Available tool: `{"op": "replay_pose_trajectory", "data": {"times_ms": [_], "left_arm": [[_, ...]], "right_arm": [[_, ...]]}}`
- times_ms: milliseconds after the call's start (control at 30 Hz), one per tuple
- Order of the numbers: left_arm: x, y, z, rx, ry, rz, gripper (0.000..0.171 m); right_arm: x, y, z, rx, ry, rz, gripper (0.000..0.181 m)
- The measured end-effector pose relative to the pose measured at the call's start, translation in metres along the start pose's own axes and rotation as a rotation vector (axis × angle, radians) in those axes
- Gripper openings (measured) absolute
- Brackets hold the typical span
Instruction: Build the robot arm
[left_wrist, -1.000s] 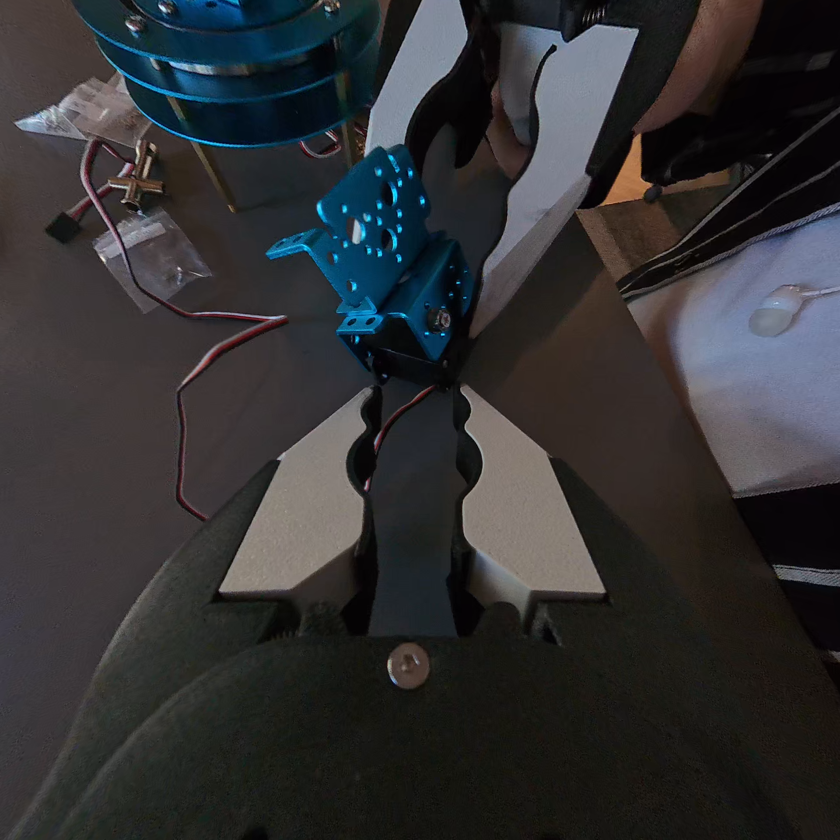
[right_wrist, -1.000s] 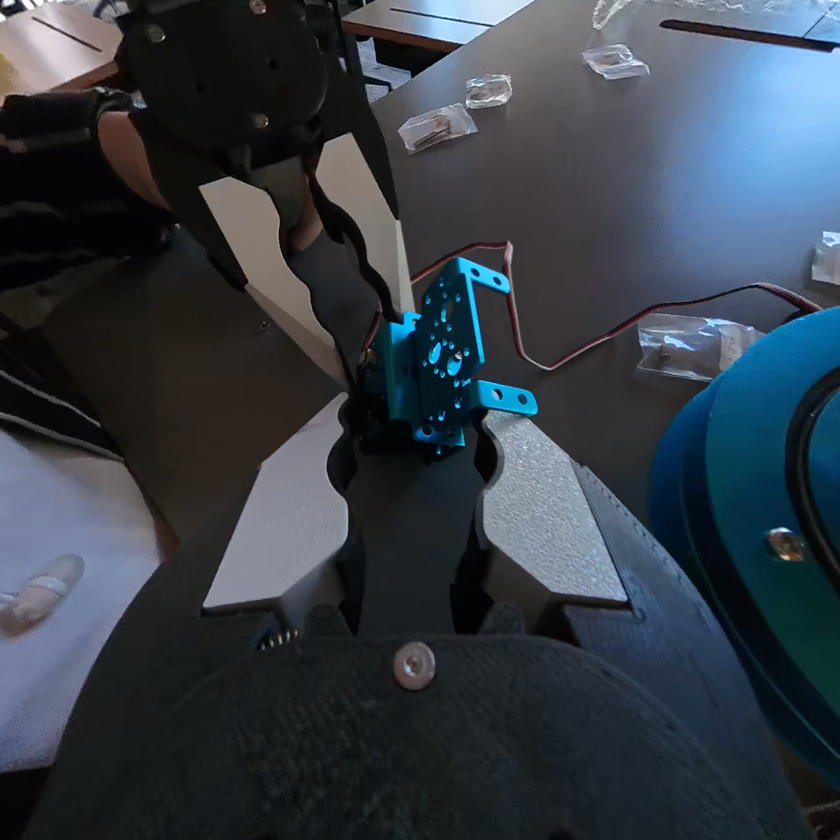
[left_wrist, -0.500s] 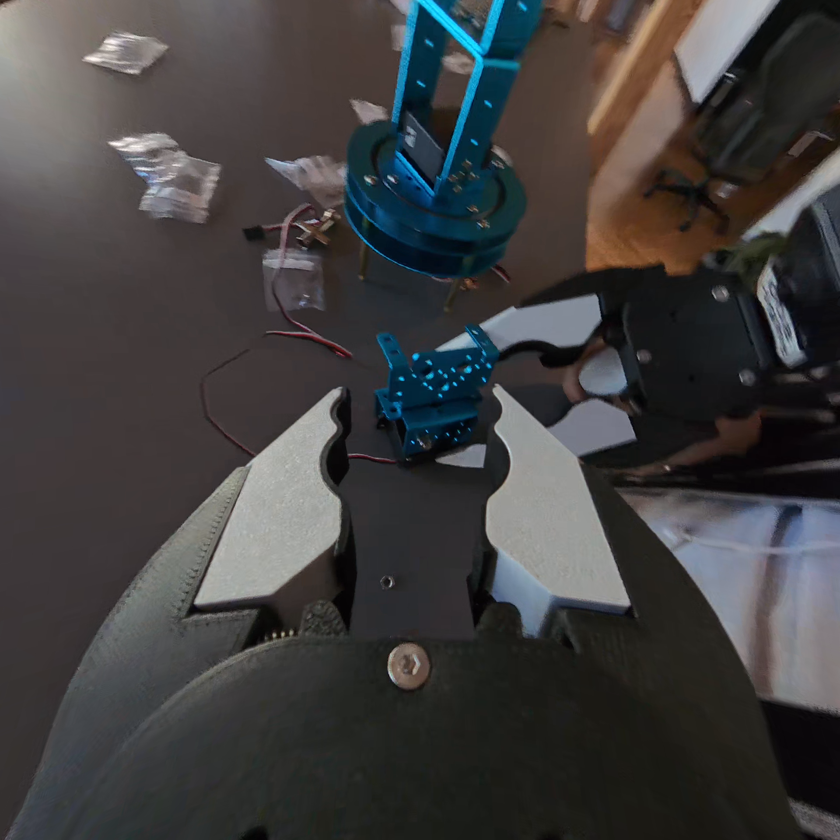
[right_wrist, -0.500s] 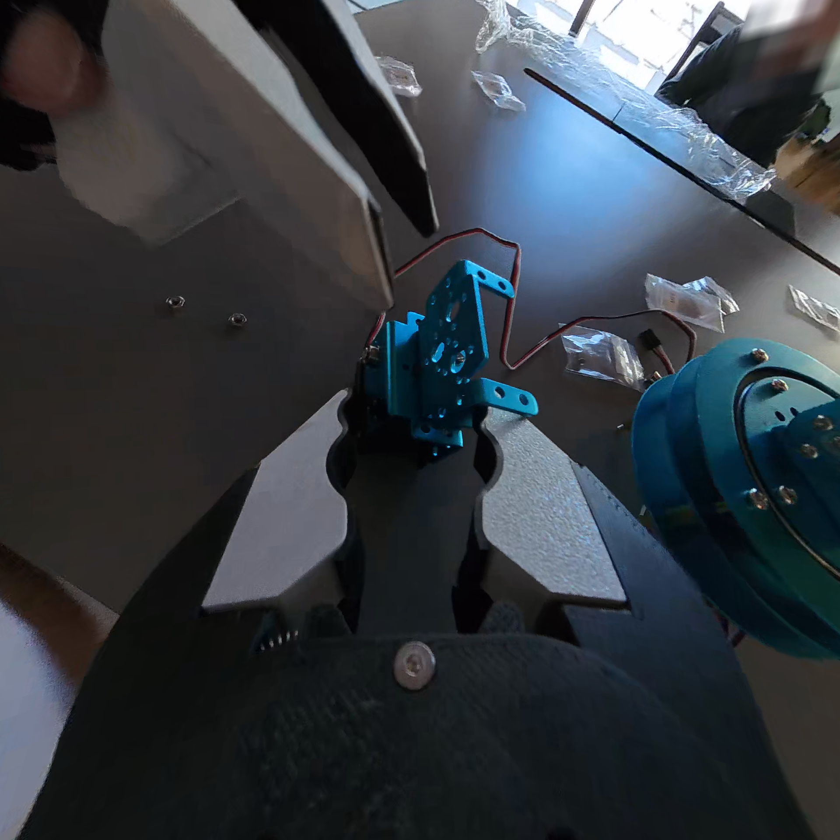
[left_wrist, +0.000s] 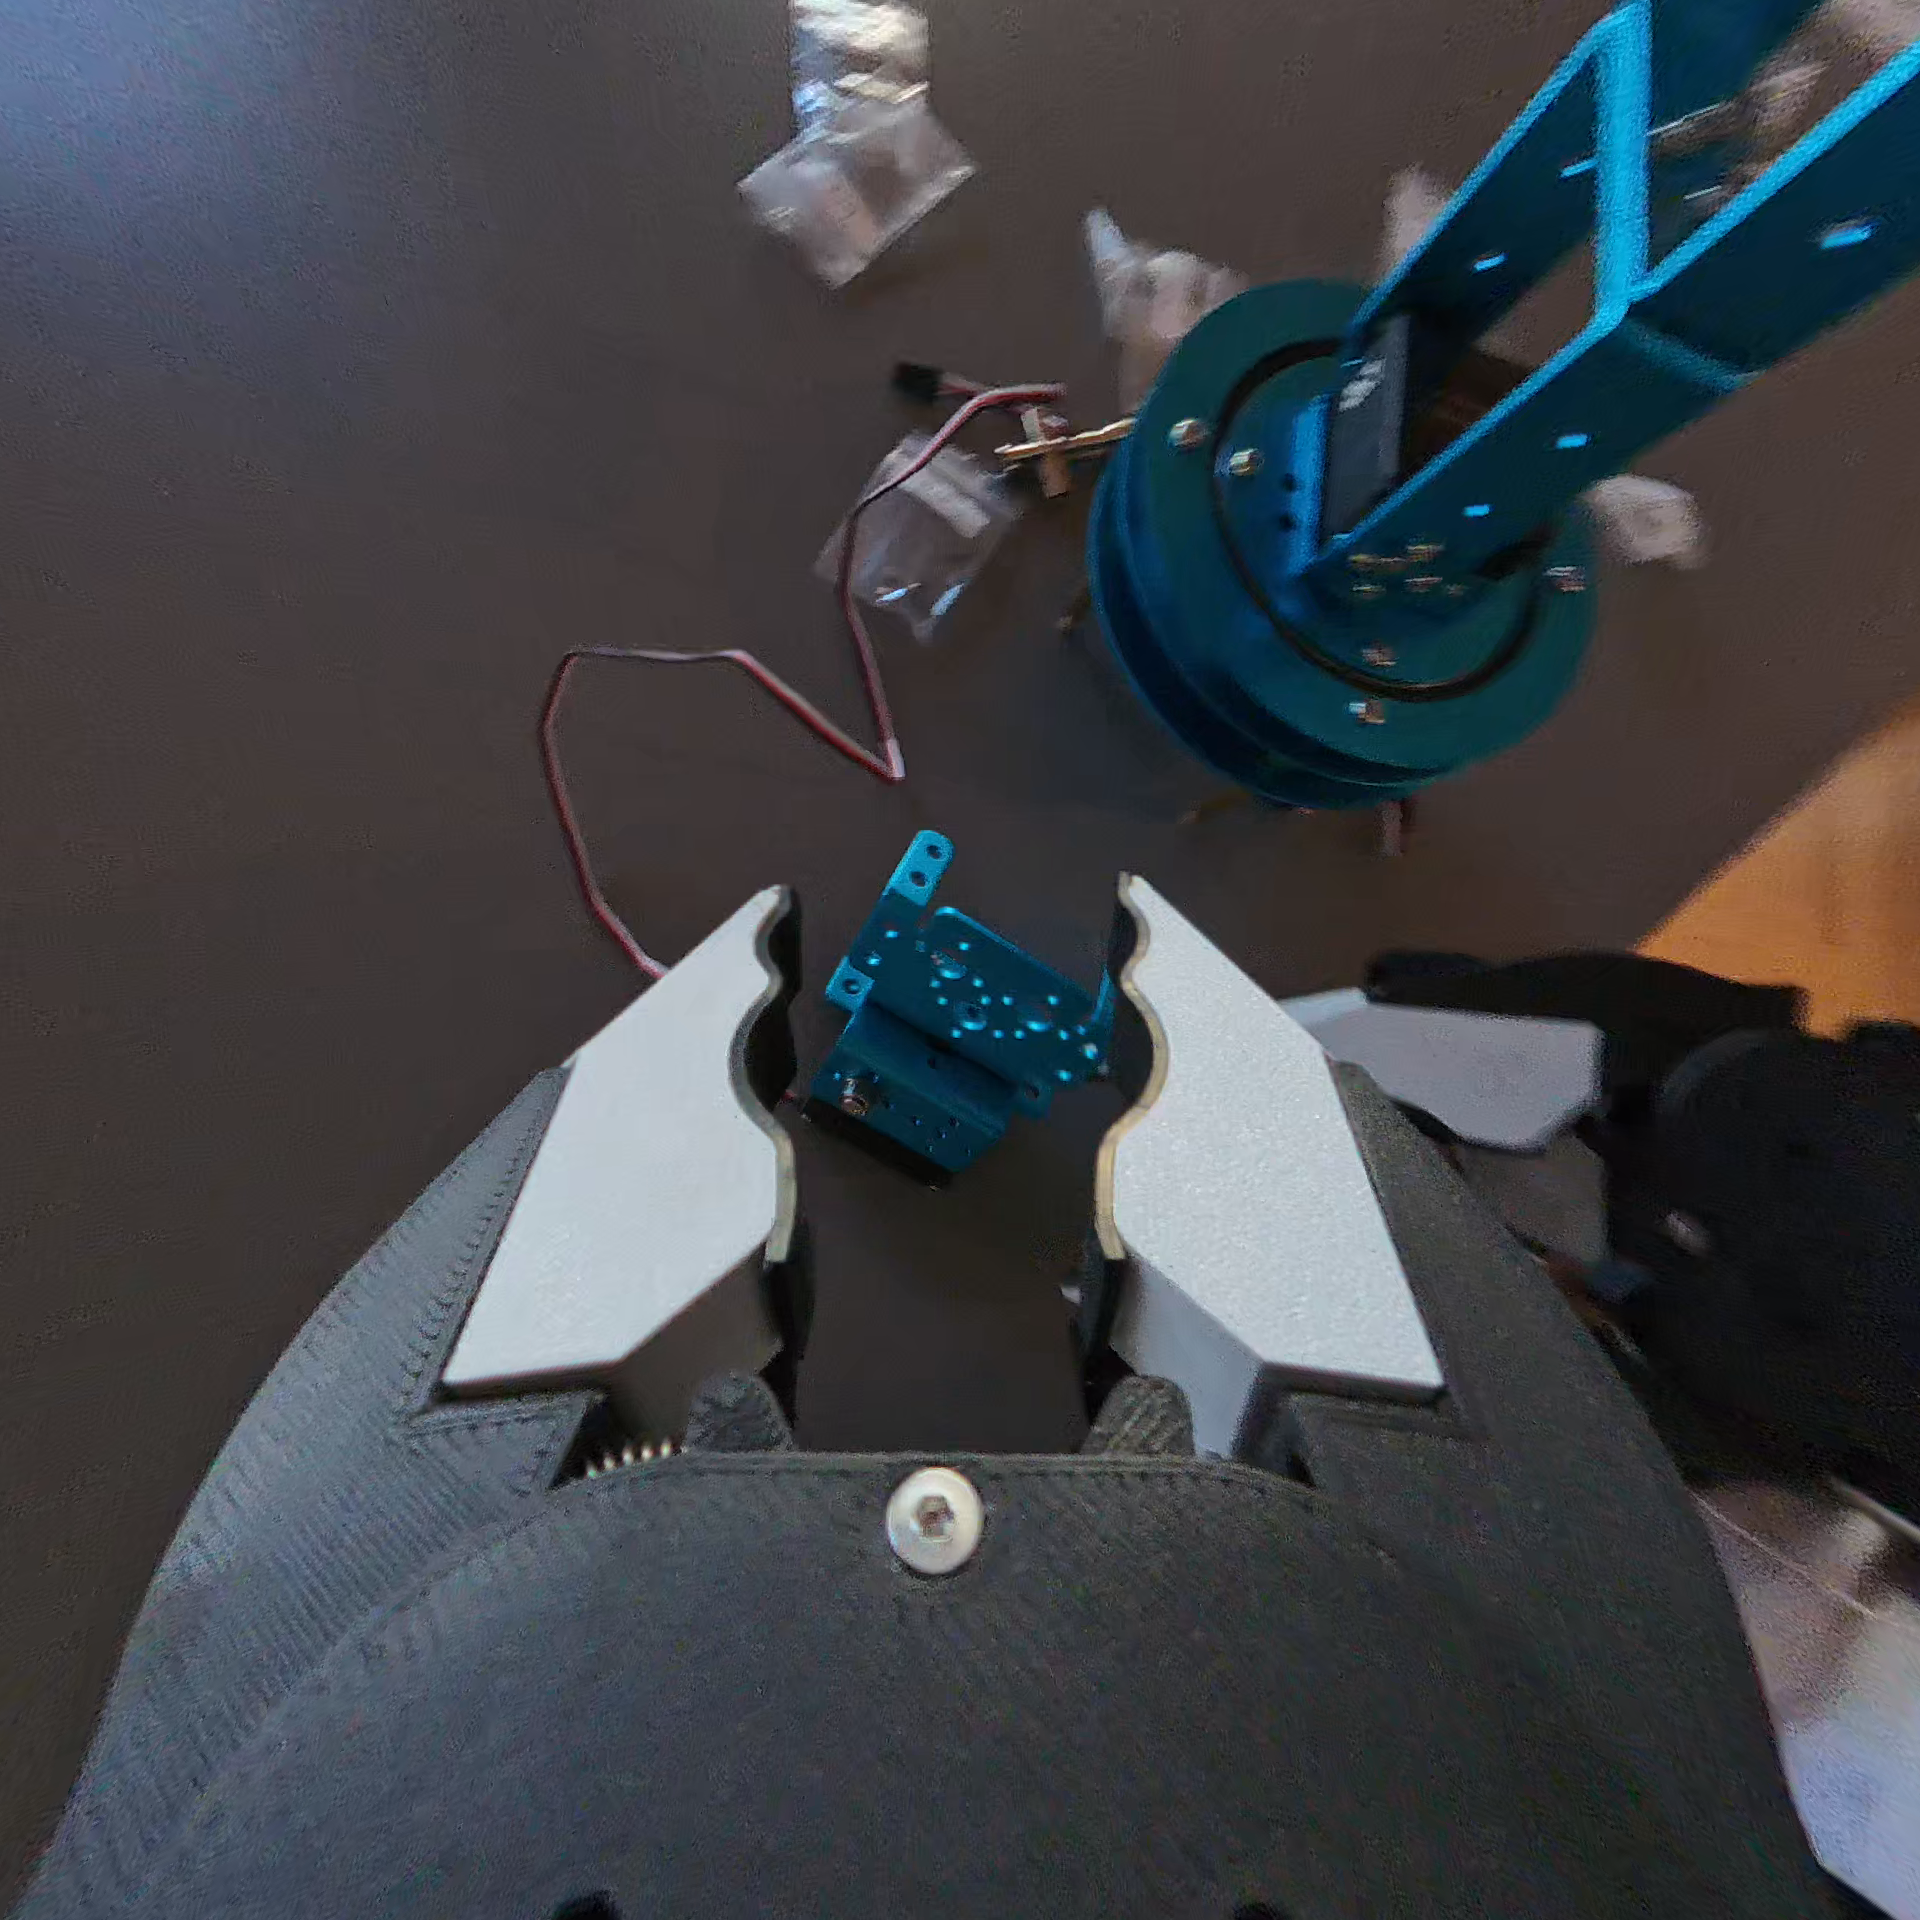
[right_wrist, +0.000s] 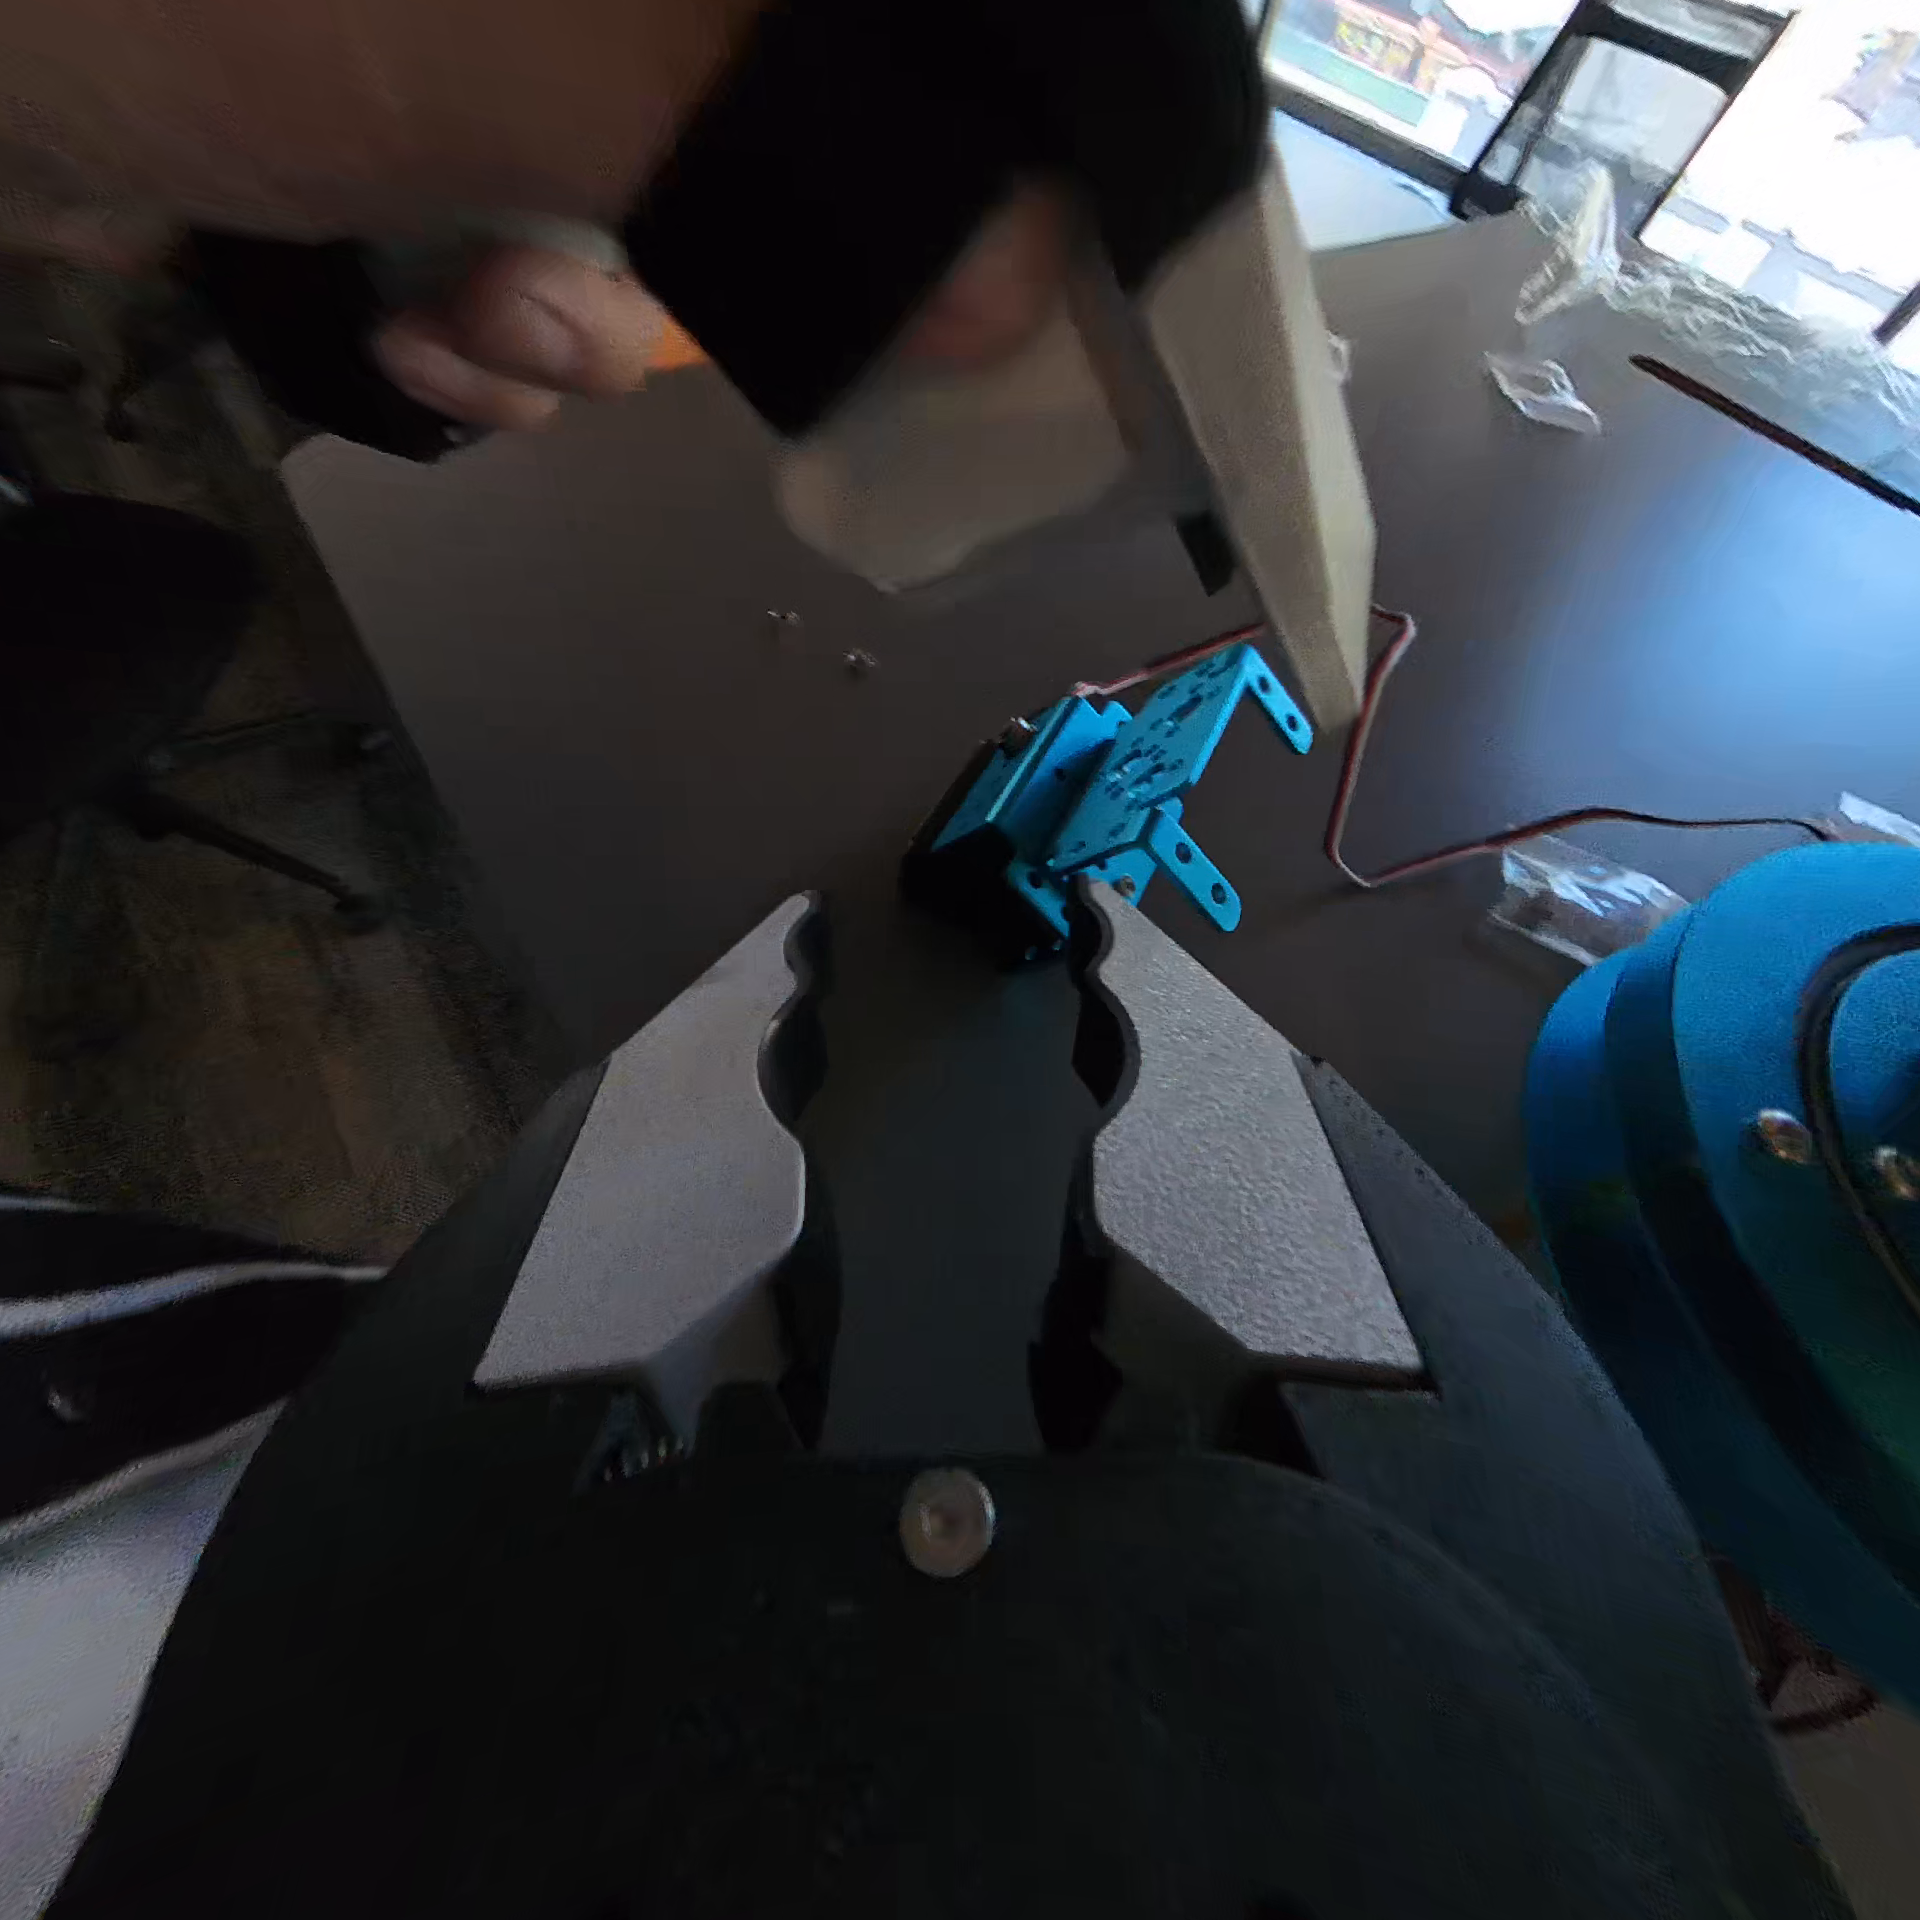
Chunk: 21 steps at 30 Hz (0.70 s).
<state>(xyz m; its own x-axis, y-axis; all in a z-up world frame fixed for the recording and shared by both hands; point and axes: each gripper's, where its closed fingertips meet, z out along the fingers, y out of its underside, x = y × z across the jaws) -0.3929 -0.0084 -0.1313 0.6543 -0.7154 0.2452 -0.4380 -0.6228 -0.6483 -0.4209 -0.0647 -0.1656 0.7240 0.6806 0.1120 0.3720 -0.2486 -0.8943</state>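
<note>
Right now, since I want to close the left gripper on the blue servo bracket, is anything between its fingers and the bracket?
Nothing visible. The blue servo bracket lies on the dark table between the open fingers of the left gripper; only its red-and-black wire passes the left finger's outer side.

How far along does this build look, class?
Done: the blue turntable base stands with its upright frame mounted. In hand: nothing gripped; the blue servo bracket lies on the table between the fingers of the open left hand-held gripper, the open right hand-held gripper beside it. Left: the bracket sits apart from the base, its wire loose, parts bags nearby.
</note>
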Motion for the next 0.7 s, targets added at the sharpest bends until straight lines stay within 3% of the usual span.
{"op": "replay_pose_trajectory", "data": {"times_ms": [167,267,367,700], "left_arm": [[-0.011,0.022,0.007,-0.227,-0.300,0.034,0.051],[-0.011,0.029,0.003,-0.268,-0.350,-0.003,0.042],[-0.011,0.039,-0.006,-0.319,-0.361,-0.005,0.018],[-0.025,0.055,-0.027,-0.463,-0.431,0.031,0.007]], "right_arm": [[-0.020,0.010,-0.008,-0.037,-0.143,-0.065,0.046],[-0.020,0.012,-0.024,0.005,-0.177,-0.078,0.045],[-0.016,0.015,-0.036,0.031,-0.200,-0.043,0.045],[0.009,0.018,-0.048,0.043,-0.188,-0.013,0.044]]}}
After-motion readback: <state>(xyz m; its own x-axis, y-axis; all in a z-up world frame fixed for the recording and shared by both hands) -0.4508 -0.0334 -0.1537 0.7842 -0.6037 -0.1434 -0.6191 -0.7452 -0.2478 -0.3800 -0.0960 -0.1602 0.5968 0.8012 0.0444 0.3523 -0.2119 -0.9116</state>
